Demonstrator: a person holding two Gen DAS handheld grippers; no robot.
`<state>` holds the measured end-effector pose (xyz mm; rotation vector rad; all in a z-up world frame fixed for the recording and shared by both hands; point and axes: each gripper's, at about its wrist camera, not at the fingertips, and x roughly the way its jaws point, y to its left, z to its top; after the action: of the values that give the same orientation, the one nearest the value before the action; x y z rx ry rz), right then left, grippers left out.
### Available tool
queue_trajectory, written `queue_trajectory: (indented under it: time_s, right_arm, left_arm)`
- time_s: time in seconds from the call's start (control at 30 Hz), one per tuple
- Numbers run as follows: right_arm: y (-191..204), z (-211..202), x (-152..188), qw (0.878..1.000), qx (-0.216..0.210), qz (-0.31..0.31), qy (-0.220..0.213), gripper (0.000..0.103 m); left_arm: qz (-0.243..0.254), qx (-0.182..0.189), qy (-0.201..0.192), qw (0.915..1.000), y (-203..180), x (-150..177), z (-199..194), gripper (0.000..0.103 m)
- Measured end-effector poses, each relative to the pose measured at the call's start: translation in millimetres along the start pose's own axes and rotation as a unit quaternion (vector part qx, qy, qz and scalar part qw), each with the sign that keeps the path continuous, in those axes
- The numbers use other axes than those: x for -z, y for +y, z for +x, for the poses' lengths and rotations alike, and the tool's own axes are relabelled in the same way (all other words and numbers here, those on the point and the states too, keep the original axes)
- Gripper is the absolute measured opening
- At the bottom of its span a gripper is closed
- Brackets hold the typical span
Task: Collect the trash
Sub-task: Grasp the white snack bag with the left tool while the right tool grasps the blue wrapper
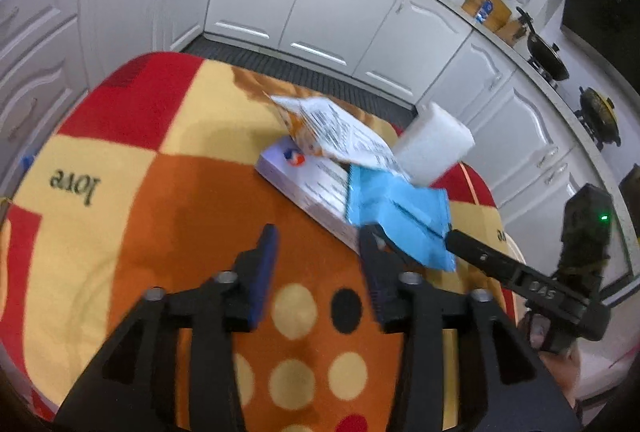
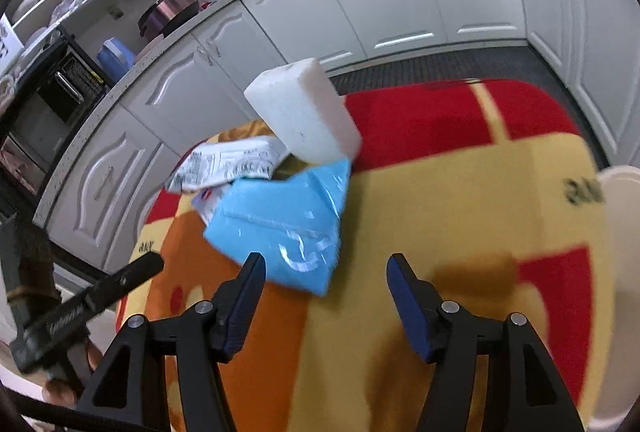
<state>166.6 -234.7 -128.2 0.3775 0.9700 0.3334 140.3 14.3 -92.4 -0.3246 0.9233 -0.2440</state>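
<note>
A pile of trash lies on a patterned table cloth (image 1: 160, 216): a white printed wrapper (image 1: 336, 131), a white flat box (image 1: 304, 183) under it, a blue plastic wrapper (image 1: 400, 220) and a white foam block (image 1: 434, 145). My left gripper (image 1: 318, 244) is open and empty, its right finger just touching the blue wrapper's near edge. In the right wrist view the blue wrapper (image 2: 288, 228), printed wrapper (image 2: 228, 161) and foam block (image 2: 304, 111) lie ahead. My right gripper (image 2: 326, 268) is open and empty just before the blue wrapper.
White kitchen cabinets (image 1: 320, 3) ring the table, with pans on a stove (image 1: 548, 55) at right. A white container rim (image 2: 620, 232) sits at the table's right edge. The other gripper's finger (image 2: 100, 292) shows at lower left.
</note>
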Motion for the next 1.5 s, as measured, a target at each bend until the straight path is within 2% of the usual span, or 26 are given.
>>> queue_trajectory:
  time_s: [0.03,0.13,0.17,0.2,0.23,0.27,0.37,0.57,0.7,0.8,0.87,0.93,0.97,1.0,1.03,1.07,1.1,1.33,1.37,1.4,1.43,1.5]
  right_arm:
    - [1.5,7.3,-3.7,1.000,-0.006,-0.003,0.001,0.061]
    - [-1.4,25.3,-8.9,0.999,-0.029,0.007,0.011,0.060]
    - [-3.6,29.3,-9.3,0.999,-0.040,0.014,0.013,0.054]
    - [-5.7,30.5,-8.8,0.998,-0.052,0.019,0.010,0.041]
    - [-7.2,29.7,-7.5,0.998,-0.059,0.022,0.007,0.036]
    - [-7.9,28.3,-5.9,0.998,-0.065,0.024,0.006,0.026]
    - [-10.1,13.1,2.5,0.996,-0.082,0.026,0.003,0.017]
    - [-9.3,-28.5,28.8,0.996,-0.093,0.001,0.005,0.013]
    - [-23.8,-50.6,48.3,0.994,-0.110,0.028,0.011,0.012]
    - [-41.5,-64.8,60.2,0.990,-0.129,0.062,0.008,0.012]
    - [-49.2,-64.5,64.8,0.991,-0.108,0.072,0.018,0.012]
    - [-54.9,-62.3,69.2,0.994,-0.068,0.076,0.033,0.012]
    - [-54.8,-61.9,68.5,0.995,-0.057,0.079,0.033,0.013]
    - [-54.8,-63.5,69.1,0.995,-0.055,0.081,0.031,0.018]
    - [-52.7,-63.4,67.8,0.995,-0.058,0.082,0.029,0.027]
    - [-49.8,-63.0,66.2,0.994,-0.064,0.083,0.027,0.051]
    - [-48.5,-63.2,64.6,0.994,-0.072,0.085,0.020,0.066]
    - [-27.6,-21.0,46.2,0.991,-0.095,0.092,0.008,0.067]
    - [-25.9,-12.8,44.7,0.991,-0.098,0.095,0.009,0.060]
    - [-25.4,-8.1,45.1,0.991,-0.098,0.094,0.010,0.039]
    - [-23.7,-6.3,46.7,0.991,-0.096,0.090,0.012,0.031]
    - [-21.1,-8.5,49.7,0.992,-0.100,0.082,0.011,0.025]
  left_arm:
    - [-0.010,0.004,-0.007,0.9999,4.0,-4.3,-1.3,0.060]
    - [-0.031,0.013,-0.022,0.9992,12.9,-17.0,-2.8,0.064]
    - [-0.035,0.013,-0.023,0.9990,15.2,-22.1,-1.1,0.064]
    - [-0.038,0.012,-0.024,0.9989,16.5,-26.7,1.3,0.064]
    - [-0.041,0.011,-0.023,0.9988,17.4,-30.7,4.0,0.064]
    - [-0.046,0.010,-0.023,0.9986,18.2,-35.6,7.2,0.064]
    - [-0.070,0.012,-0.019,0.9973,23.1,-51.5,21.6,0.064]
    - [-0.122,0.017,-0.006,0.9924,30.3,-71.1,54.5,0.064]
    - [-0.148,0.028,0.011,0.9885,31.7,-73.4,69.4,0.064]
    - [-0.145,0.026,0.024,0.9887,26.6,-73.3,78.9,0.065]
    - [-0.136,0.022,0.029,0.9900,22.2,-73.1,83.7,0.064]
    - [-0.132,0.024,0.027,0.9906,20.4,-72.8,86.3,0.064]
    - [-0.131,0.026,0.024,0.9908,20.2,-73.0,85.9,0.064]
    - [-0.129,0.027,0.022,0.9910,20.1,-73.6,85.7,0.060]
    - [-0.124,0.030,0.019,0.9917,19.3,-73.6,84.3,0.046]
    - [-0.116,0.032,0.018,0.9926,17.9,-73.5,82.6,0.041]
    - [-0.110,0.034,0.018,0.9932,16.6,-73.2,81.3,0.037]
    - [-0.080,0.043,-0.008,0.9958,17.1,-63.0,38.4,0.031]
    - [-0.076,0.047,-0.012,0.9959,18.5,-60.5,27.6,0.031]
    - [-0.073,0.049,-0.014,0.9960,18.0,-58.8,21.3,0.031]
    - [-0.064,0.050,-0.019,0.9965,17.1,-55.0,9.6,0.031]
    - [-0.043,0.045,-0.029,0.9976,15.4,-46.1,-8.4,0.031]
